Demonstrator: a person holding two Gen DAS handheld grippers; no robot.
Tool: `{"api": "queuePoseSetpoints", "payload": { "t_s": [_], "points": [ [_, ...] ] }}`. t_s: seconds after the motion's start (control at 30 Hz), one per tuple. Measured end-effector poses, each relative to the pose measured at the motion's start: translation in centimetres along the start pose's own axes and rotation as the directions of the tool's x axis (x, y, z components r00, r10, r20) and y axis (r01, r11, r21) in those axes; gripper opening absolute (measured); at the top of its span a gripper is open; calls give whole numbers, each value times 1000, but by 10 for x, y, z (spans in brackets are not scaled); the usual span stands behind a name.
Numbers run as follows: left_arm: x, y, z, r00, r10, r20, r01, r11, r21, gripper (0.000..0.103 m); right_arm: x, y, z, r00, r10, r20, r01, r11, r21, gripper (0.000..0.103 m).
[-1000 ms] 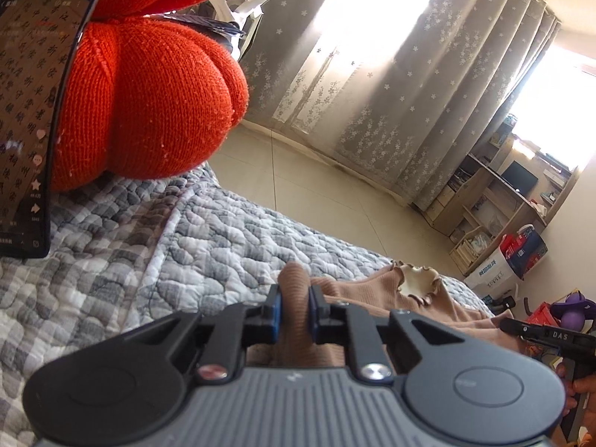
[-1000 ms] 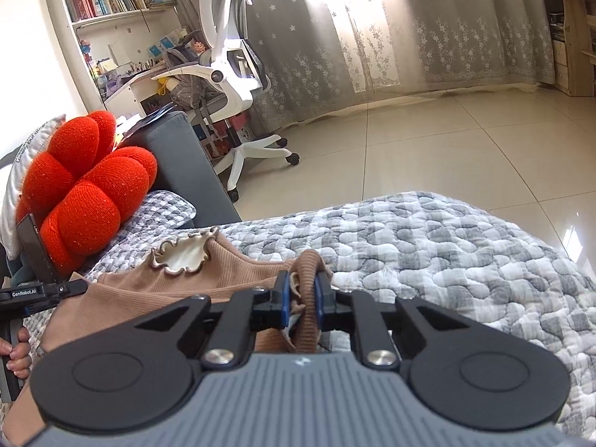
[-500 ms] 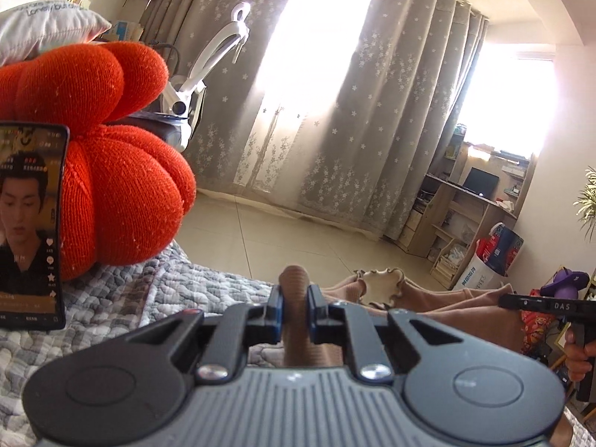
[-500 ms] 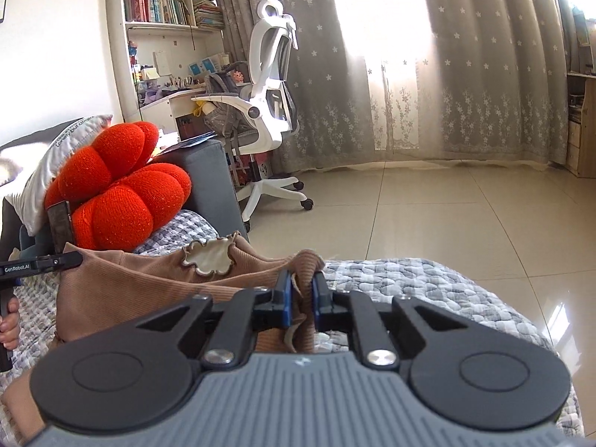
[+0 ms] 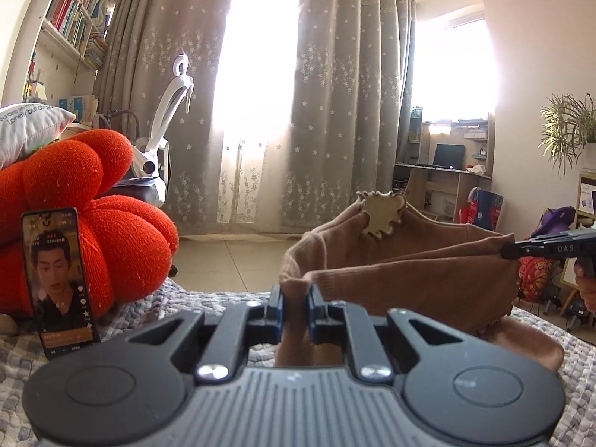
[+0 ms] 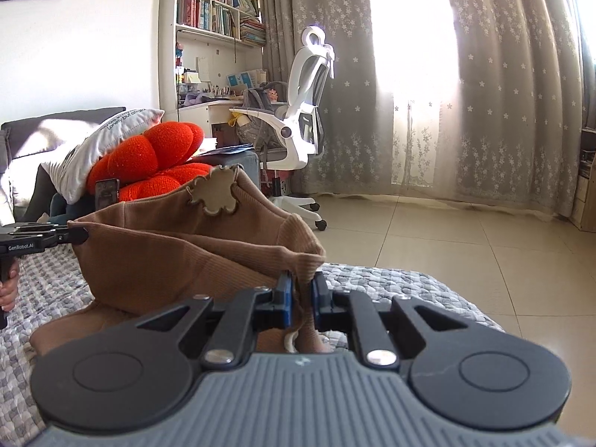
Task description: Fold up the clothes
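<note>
Above grey quilt (image 5: pixel 149 303), both grippers' fingers (image 5: pixel 276 307) (image 6: pixel 285 300) pinch brown top (image 5: pixel 409 272).

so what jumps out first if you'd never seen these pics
A brown top hangs stretched between the left gripper and the right gripper, each shut on a corner, above the grey quilt. To the left sits a bright orange cushion, a lit phone propped against it.

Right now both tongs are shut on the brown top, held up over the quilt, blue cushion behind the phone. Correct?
One slip: the cushion behind the phone is orange-red, not blue, as the left wrist view shows. The rest holds: left tongs and right tongs are both shut on the brown top, held up over the quilt.
</note>
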State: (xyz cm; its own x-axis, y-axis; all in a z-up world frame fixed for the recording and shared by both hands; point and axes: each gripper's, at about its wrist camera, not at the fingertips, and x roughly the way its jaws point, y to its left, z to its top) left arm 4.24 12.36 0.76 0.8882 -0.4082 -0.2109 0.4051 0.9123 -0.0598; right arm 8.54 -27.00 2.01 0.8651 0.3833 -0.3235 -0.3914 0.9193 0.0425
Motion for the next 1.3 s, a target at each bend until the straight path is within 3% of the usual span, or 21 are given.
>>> {"api": "queuePoseSetpoints", "payload": {
  "t_s": [0.47, 0.63, 0.87, 0.97, 1.1, 1.2, 1.3],
  "points": [
    [-47, -12, -40, 995, 0, -104, 9, 996, 91, 13, -44, 25, -35, 996, 22, -82, -35, 987, -157, 13],
    [-52, -16, -53, 985, -7, -175, 27, 993, 116, 16, -48, 33, -46, 989, 26, -143, -56, 977, -206, 14],
    [-58, -14, -60, 963, -16, -269, 48, 992, 113, 24, -60, 25, -55, 980, -23, -198, -25, 971, -236, 18],
    [-64, -4, -60, 954, -28, -300, 37, 999, 25, 38, -66, 15, -54, 978, -41, -203, 3, 983, -184, 20],
    [-68, 13, -58, 945, -68, -321, 17, 987, -160, 45, -70, 2, -51, 978, -29, -209, 15, 998, -65, 23],
    [-72, 24, -57, 945, -115, -307, 9, 945, -327, 50, -70, -4, -47, 978, 0, -208, 7, 999, 34, 35],
    [-75, 28, -54, 947, -144, -286, 6, 900, -435, 57, -69, -6, -43, 978, 38, -204, -15, 994, 113, 37]
  ]
}}
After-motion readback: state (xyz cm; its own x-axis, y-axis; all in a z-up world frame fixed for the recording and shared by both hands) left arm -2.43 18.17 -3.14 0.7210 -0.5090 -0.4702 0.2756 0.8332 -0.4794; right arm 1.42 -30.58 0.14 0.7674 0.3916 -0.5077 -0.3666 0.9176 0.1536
